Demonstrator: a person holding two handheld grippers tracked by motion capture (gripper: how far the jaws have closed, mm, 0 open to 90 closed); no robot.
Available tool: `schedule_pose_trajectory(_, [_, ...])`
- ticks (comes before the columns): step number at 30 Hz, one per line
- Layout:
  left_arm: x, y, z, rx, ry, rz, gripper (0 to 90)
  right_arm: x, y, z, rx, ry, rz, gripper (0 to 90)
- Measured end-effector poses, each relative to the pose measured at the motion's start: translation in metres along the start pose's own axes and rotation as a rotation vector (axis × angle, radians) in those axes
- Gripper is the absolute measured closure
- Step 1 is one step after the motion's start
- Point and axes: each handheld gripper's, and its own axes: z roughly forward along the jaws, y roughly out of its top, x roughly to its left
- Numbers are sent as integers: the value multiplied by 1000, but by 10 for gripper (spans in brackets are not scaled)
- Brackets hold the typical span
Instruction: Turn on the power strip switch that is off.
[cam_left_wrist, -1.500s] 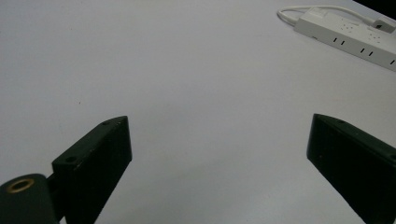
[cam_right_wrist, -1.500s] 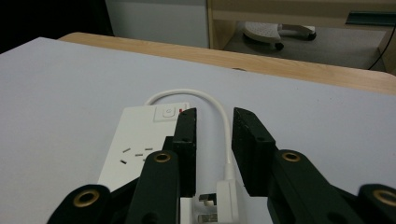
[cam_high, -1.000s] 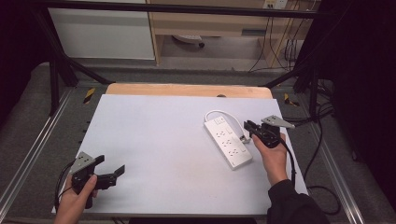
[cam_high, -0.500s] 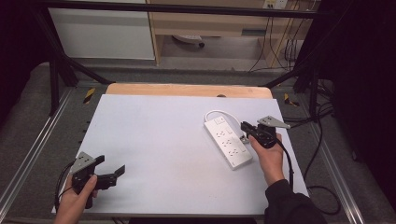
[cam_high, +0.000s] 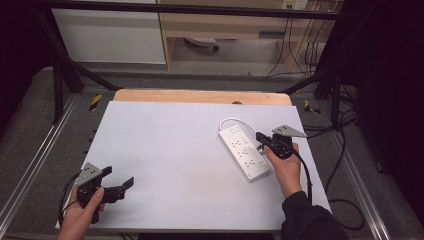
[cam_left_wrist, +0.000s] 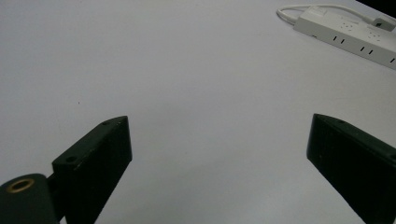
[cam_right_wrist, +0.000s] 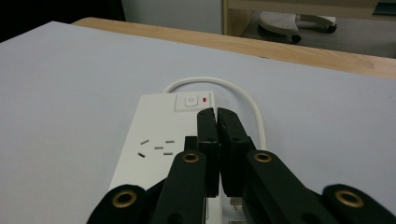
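So we've got the right gripper (cam_high: 261, 141) parked right over the white power strip (cam_high: 244, 152), and its jaws have just been closing; in the right gripper view they're pressed together now with barely a sliver between them and nothing clearly caught in there. There's a dark blocky bit right under the tips, but we can't tell what it is. Just past the gripper tips sits the strip's switch (cam_right_wrist: 191, 101) with a small red light (cam_right_wrist: 205, 99) beside it, and the white cord (cam_right_wrist: 243, 98) loops around behind that end. Our left gripper (cam_high: 122, 186) is well away from the strip at the near left corner of the pale tabletop (cam_high: 175, 150), jaws spread wide apart, holding nothing, with bare surface ahead of it.
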Motion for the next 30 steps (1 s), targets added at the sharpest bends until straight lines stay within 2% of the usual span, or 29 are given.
schedule_pose_trajectory(20, [0, 0, 1, 3, 3, 7, 66, -2, -11, 11, 53, -10, 11, 900])
schedule_pose_trajectory(30, [-1, 0, 0, 6, 3, 9, 66, 1, -15, 14, 41, -8, 16, 900])
